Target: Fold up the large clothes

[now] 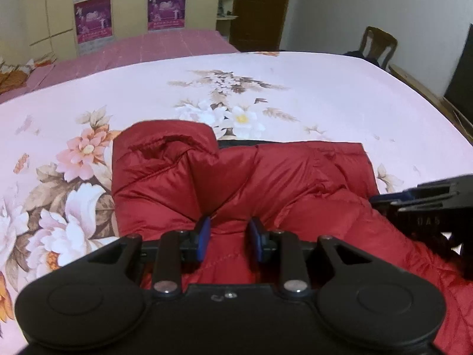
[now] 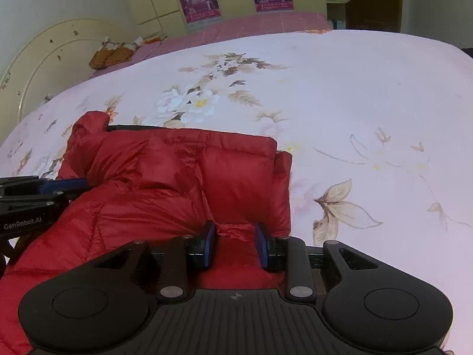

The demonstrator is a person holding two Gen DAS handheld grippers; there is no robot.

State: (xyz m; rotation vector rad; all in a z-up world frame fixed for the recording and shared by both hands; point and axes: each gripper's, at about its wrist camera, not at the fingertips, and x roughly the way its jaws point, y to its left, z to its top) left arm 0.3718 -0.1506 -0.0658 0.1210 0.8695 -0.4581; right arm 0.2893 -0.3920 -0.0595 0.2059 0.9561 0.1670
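A red puffer jacket (image 1: 236,177) lies partly folded on the floral bedspread (image 1: 295,88); it also shows in the right wrist view (image 2: 183,177). My left gripper (image 1: 229,230) has its blue pads a little apart with a ridge of red jacket fabric bunched between them. My right gripper (image 2: 235,238) likewise has its pads around a fold of the jacket near its right edge. Each gripper shows at the side of the other's view: the right one (image 1: 428,204), the left one (image 2: 32,201).
The bedspread (image 2: 354,103) stretches far ahead and to both sides. A pink second bed (image 1: 153,47) lies behind, with wardrobes (image 1: 130,6) beyond. A wooden chair (image 1: 378,44) stands at the far right. A headboard (image 2: 44,59) is at the left.
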